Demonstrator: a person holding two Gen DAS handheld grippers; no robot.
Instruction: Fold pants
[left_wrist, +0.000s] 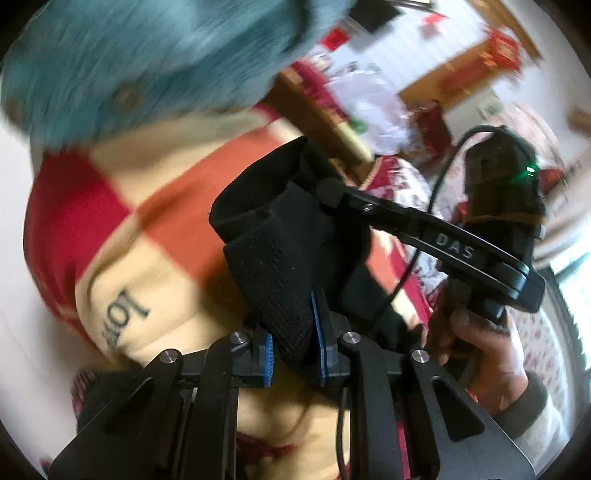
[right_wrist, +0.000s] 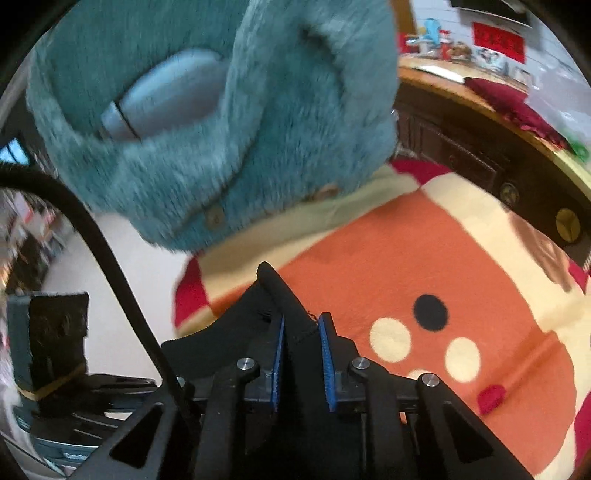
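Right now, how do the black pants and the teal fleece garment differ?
The pants are black, with a ribbed knit band; the fleece is teal and fuzzy, with buttons. The pants are pinched between the fingers of both the left gripper and the right gripper; the fleece lies loose on the blanket, in neither gripper. Both are soft clothing over the same blanket.

Black pants, teal fuzzy garment, orange-cream-red blanket
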